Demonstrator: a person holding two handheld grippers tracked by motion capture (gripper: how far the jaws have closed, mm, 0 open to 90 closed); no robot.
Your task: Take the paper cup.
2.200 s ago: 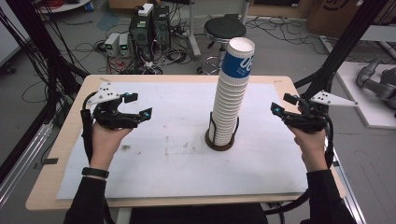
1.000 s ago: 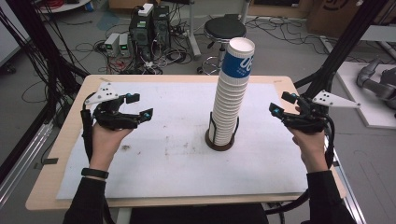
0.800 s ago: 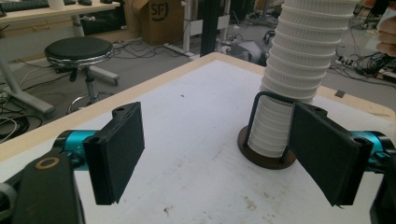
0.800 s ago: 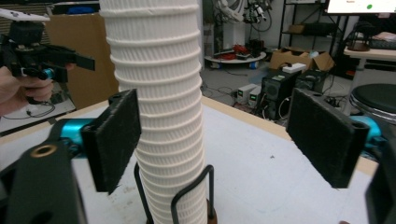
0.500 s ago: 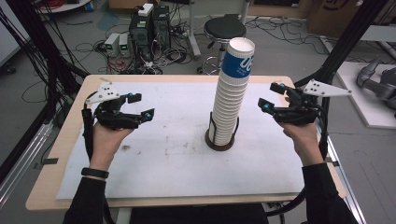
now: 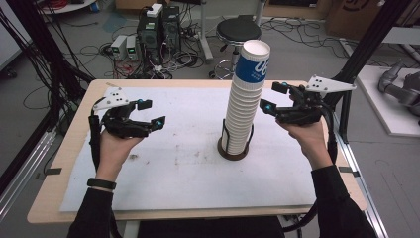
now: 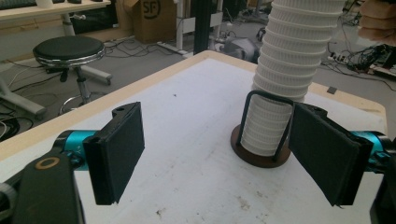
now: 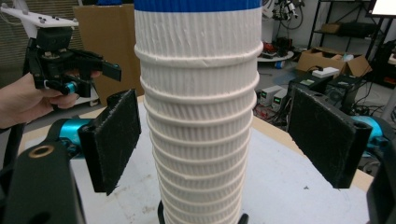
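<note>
A wooden table [image 6: 59, 198] carries a white mat [image 6: 163, 183], and on the mat, right of centre, a tall stack of ribbed white paper cups [image 6: 242, 119] with a blue-banded top cup stands upright in a round brown wire-framed holder [image 6: 233, 152]. The right gripper [image 6: 275, 99] sits just right of the stack's upper part, its jaws having just been opening, apart with the cups ahead between them, no pad touching. The left gripper [image 6: 151, 113] hovers well left of the stack, jaws apart on nothing
</note>
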